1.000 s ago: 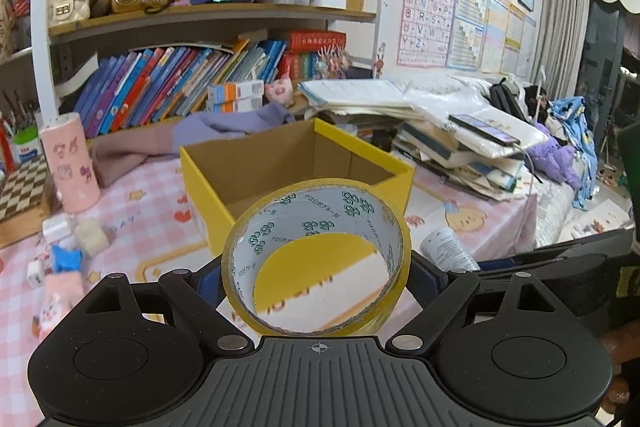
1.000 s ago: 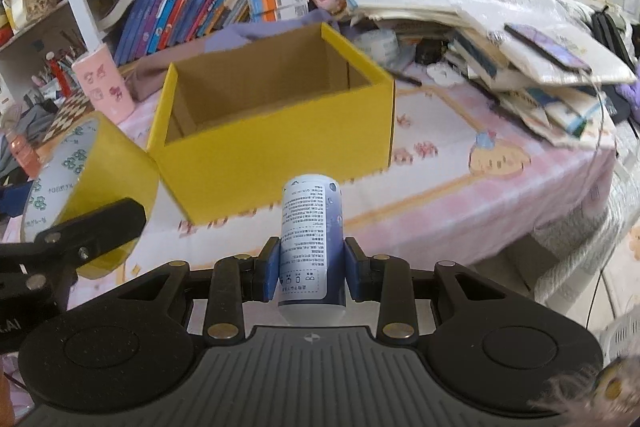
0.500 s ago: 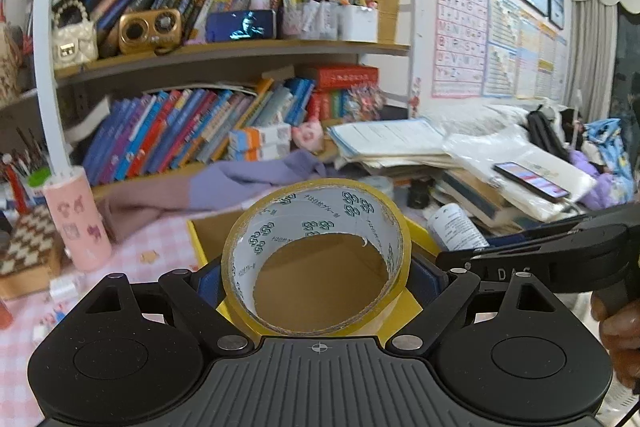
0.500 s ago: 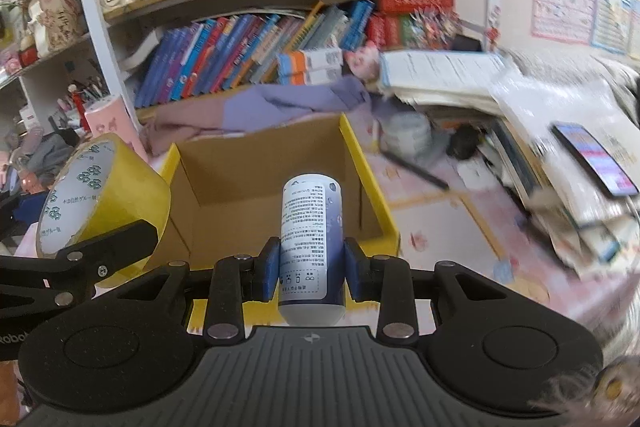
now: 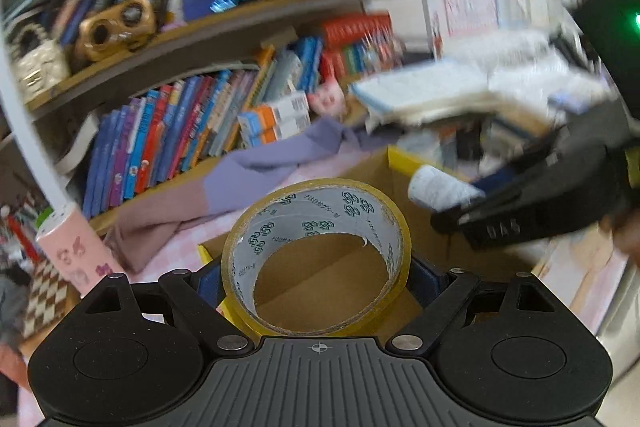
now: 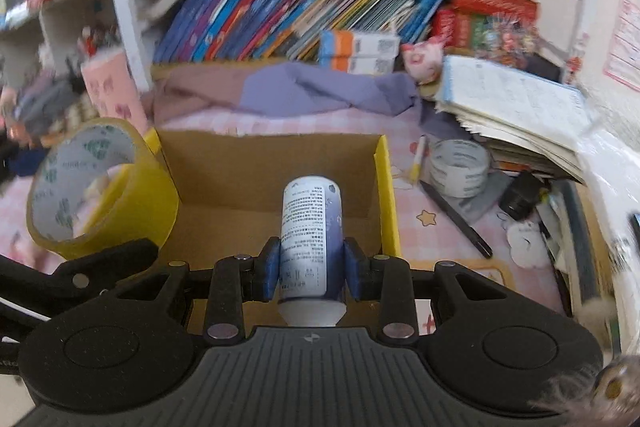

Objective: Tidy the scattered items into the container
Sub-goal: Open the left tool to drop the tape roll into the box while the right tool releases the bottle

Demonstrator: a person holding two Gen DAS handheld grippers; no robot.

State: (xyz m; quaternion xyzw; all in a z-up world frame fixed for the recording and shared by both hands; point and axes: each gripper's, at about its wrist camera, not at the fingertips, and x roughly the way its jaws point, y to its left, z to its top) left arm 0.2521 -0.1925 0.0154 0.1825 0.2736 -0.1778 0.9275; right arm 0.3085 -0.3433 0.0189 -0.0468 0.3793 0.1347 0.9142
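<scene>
Right gripper [image 6: 311, 269] clamped on upright bottle [image 6: 311, 227], directly over open box [image 6: 386, 187]. Left gripper [image 5: 316, 277] grasping tape roll [image 5: 316, 255], probably over near-left rim.

Each handheld gripper is matte black plastic: a ribbed central plate marked with a small white crosshair, flanked by two rounded lobes with shallow circular dimples. Black linkage bars with silver rivets run forward to blue finger pads [image 6: 271, 269]. At the right edge of the left wrist view, the right gripper [image 5: 448, 205] shows embossed lettering and a green light.
</scene>
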